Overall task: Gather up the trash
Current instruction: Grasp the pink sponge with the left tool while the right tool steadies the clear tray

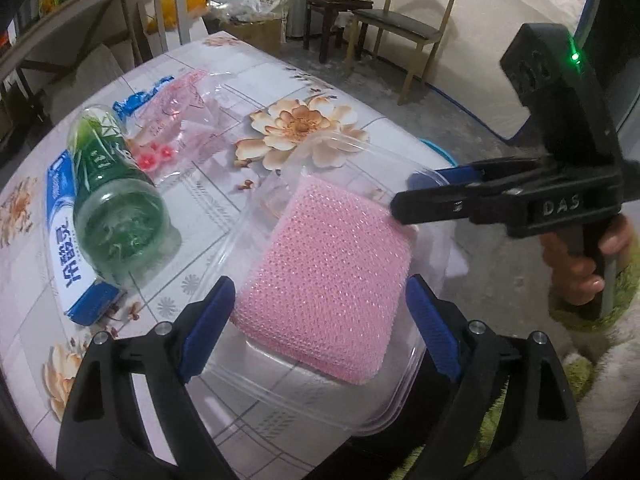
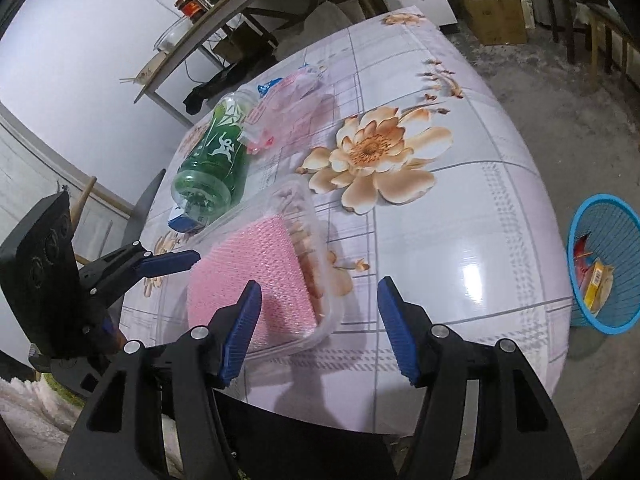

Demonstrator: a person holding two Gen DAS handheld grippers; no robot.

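Both grippers open over the clear tray (image 1: pixel 320 384) with the pink sponge (image 1: pixel 328 280), at the desk's (image 2: pixel 460 240) near edge.
Left gripper (image 1: pixel 316 332) fingers spread wide, straddling the sponge, not touching it that I can tell. Right gripper (image 2: pixel 316 328) fingers apart too, left pad over the tray's corner. Green bottle (image 1: pixel 116 208) lies on its side atop a blue-white wrapper (image 1: pixel 64 216), pink plastic bag (image 1: pixel 184 120) beyond. Blue bin (image 2: pixel 604 264) on the floor, right of desk, holds some wrappers.
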